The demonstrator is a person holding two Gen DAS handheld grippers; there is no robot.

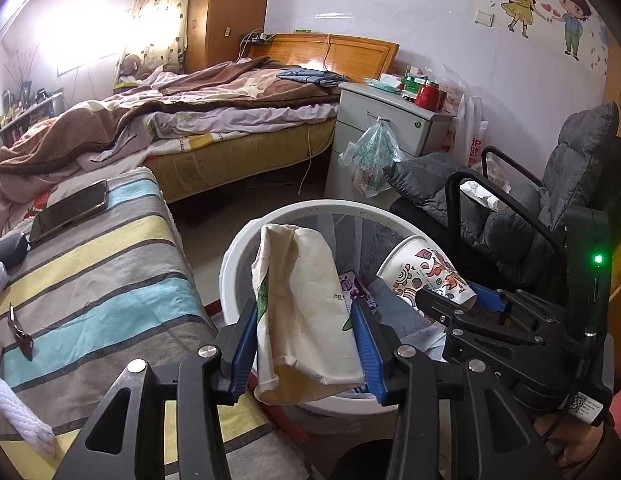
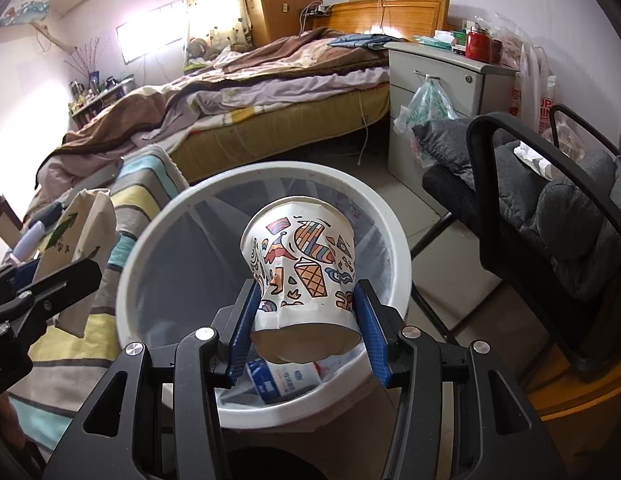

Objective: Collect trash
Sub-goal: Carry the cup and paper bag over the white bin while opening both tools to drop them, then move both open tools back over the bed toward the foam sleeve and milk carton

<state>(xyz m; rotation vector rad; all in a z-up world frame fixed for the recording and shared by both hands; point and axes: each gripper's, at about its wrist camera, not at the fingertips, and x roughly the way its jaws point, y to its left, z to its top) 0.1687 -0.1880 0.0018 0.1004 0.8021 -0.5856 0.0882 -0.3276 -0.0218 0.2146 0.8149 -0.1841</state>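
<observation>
Hovering over the white bin (image 2: 262, 176), the left gripper (image 1: 306, 344) grasps a crumpled paper bag (image 1: 302, 312) in its jaws, the right gripper (image 2: 306, 332) a printed paper cup (image 2: 300, 264). Next, probably, both jaws release them inside.

The striped cloth surface (image 1: 110, 264) fills the 9 o'clock side of the left wrist view, with a dark phone (image 1: 70, 210) lying flat up at 10 o'clock, a white braided rope (image 1: 22, 416) at 8 o'clock and a small dark clip-like thing (image 1: 20, 334) near the left edge. On the tiled floor (image 1: 214, 232) a white trash bin (image 1: 246, 248) sits at about 6 o'clock, the bed (image 1: 238, 156) at 12 o'clock, a pale drawer cabinet (image 1: 374, 128) at 1 o'clock and a grey padded chair (image 1: 522, 208) at 3 o'clock.
</observation>
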